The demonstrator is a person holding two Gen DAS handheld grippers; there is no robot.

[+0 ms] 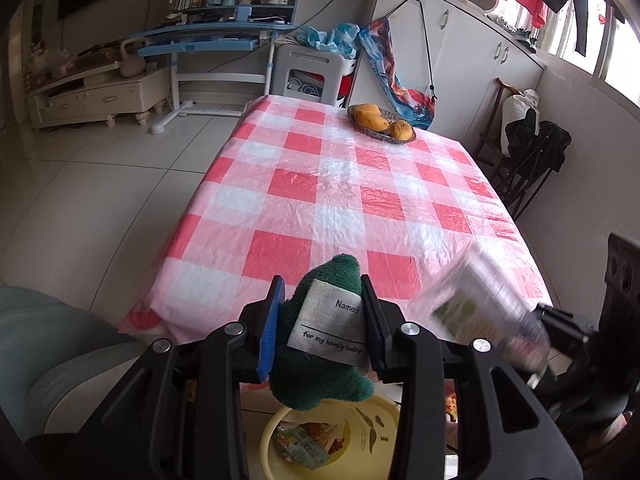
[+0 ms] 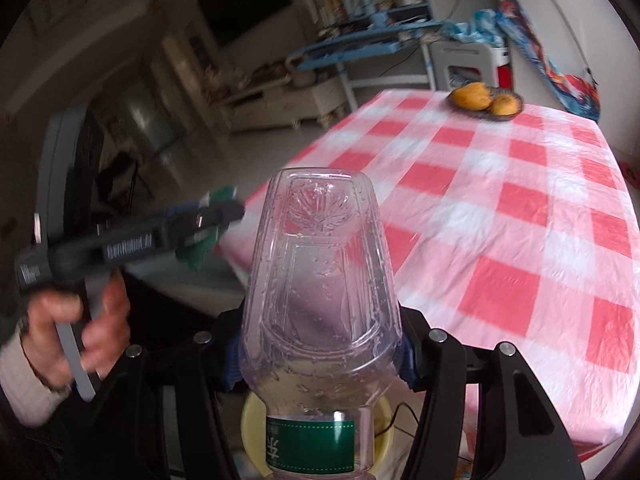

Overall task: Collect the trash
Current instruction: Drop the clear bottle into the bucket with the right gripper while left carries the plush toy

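Left wrist view only: left gripper [image 1: 324, 320] clamped on green plush toy [image 1: 320, 360] above yellow basin [image 1: 360, 452]. Right wrist view: right gripper [image 2: 320, 360] grasping clear plastic bottle [image 2: 320, 288], base foremost, beside checked tablecloth [image 2: 500, 208].

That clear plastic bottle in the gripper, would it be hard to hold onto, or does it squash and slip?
The bottle looks empty, so it is probably light. Its thin clear walls would likely dent under the right gripper, whose jaws clamp its body. Droplets inside suggest dampness; if the outside is wet too, it could slip. Being round, it would probably roll if laid down.
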